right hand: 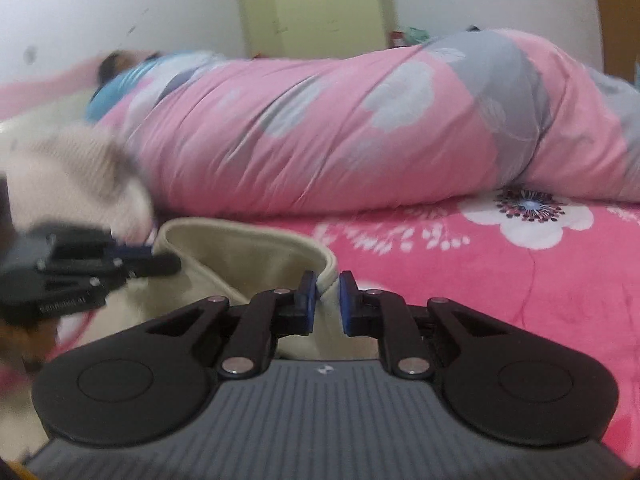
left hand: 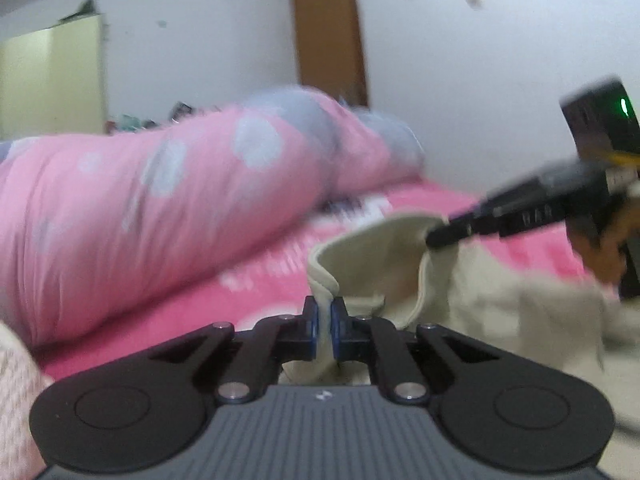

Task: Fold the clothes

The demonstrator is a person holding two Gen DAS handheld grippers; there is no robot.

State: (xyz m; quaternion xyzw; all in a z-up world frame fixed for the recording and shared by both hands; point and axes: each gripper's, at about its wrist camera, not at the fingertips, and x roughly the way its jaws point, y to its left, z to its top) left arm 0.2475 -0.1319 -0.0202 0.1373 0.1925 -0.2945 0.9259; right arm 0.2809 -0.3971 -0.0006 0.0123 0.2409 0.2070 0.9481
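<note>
The left gripper (left hand: 325,322) is clamped on the thick hem of a cream garment (left hand: 500,300). The right gripper (right hand: 329,306) pinches the same hem further along, its pads nearly together with cloth between them. The hem hangs between the two grips as a raised loop, while the rest of the garment lies crumpled on the pink bedsheet (right hand: 500,280) near its front edge. No fold is visible yet; judged from this, the task is at an early stage, with spreading and all folds remaining. Beyond, a pink quilt (right hand: 340,128) covers a person lying toward the far side.
</note>
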